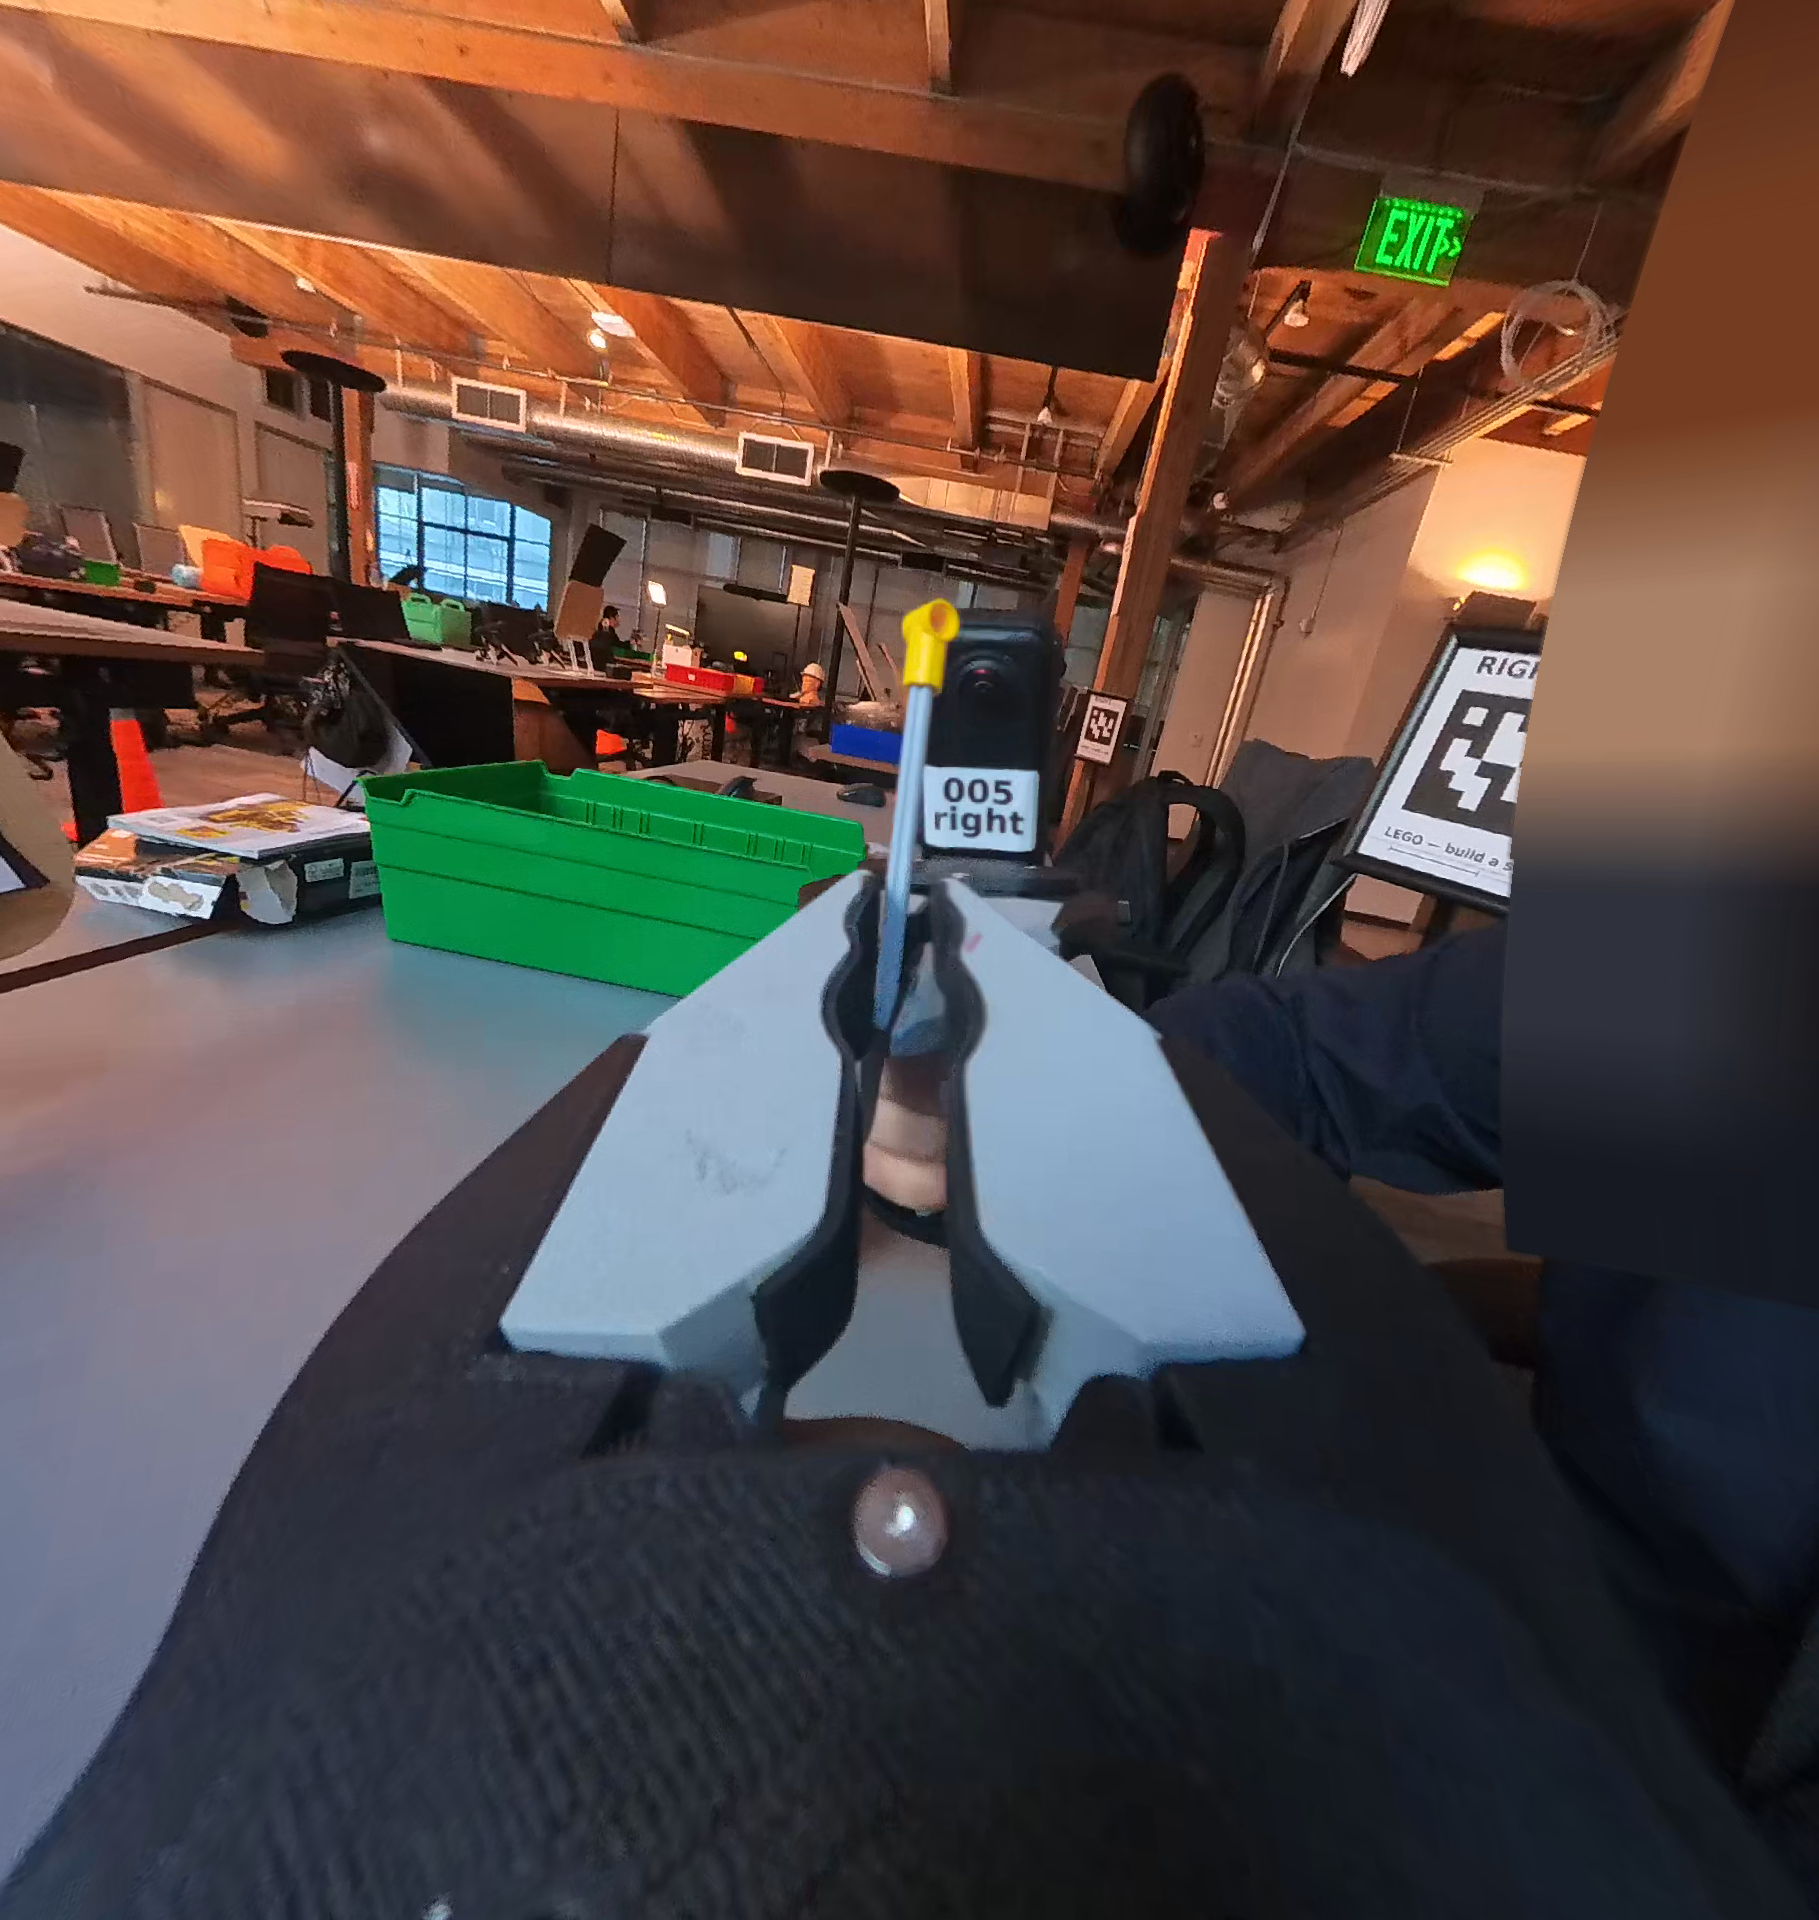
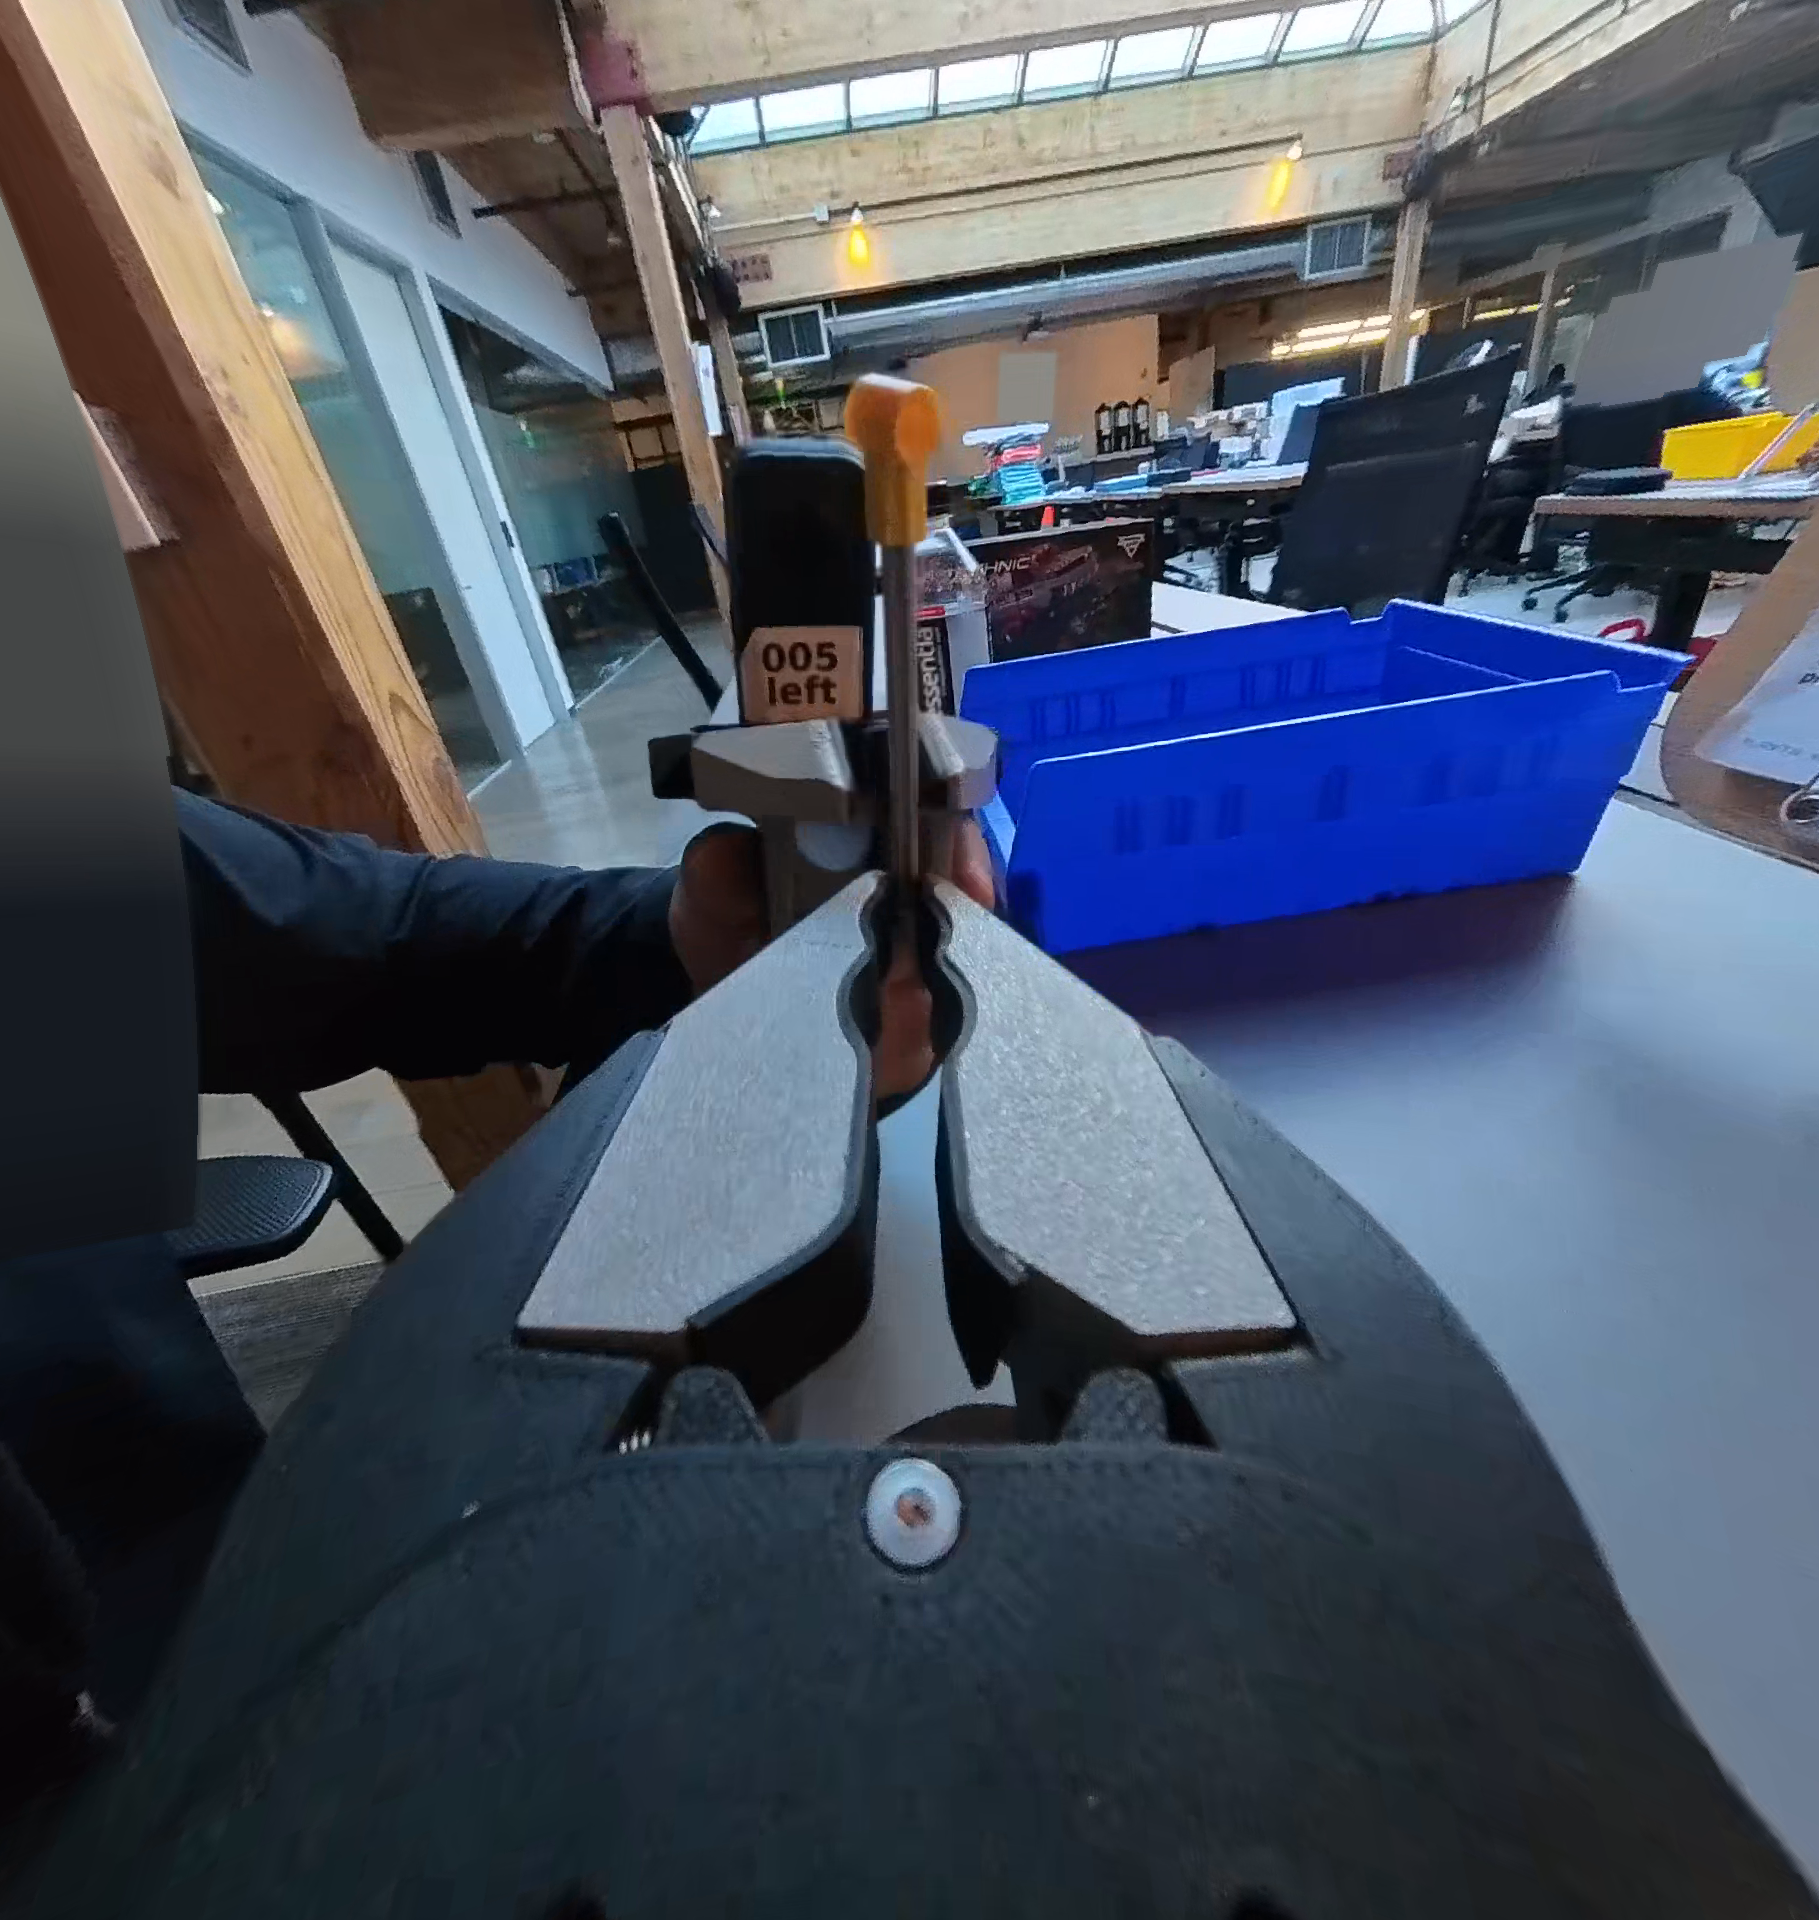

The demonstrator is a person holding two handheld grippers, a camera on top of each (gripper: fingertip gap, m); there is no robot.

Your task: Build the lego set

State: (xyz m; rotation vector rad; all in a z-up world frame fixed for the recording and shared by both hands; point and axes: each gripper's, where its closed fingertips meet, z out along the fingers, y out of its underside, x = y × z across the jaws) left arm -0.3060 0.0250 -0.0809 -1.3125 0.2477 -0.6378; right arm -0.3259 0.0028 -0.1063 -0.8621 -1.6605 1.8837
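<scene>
Grey axle (image 1: 897,862) with a yellow connector (image 1: 929,641) on top stands at frame centre, pinched by both the left claw (image 1: 900,914) and the right claw (image 2: 903,909), above the bench (image 1: 209,1091), with a green bin (image 1: 593,883) at left.

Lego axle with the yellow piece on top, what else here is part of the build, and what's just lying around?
In use:
grey axle with yellow connector
left gripper
right gripper

Lying about:
green bin
blue bin
booklets
</scene>
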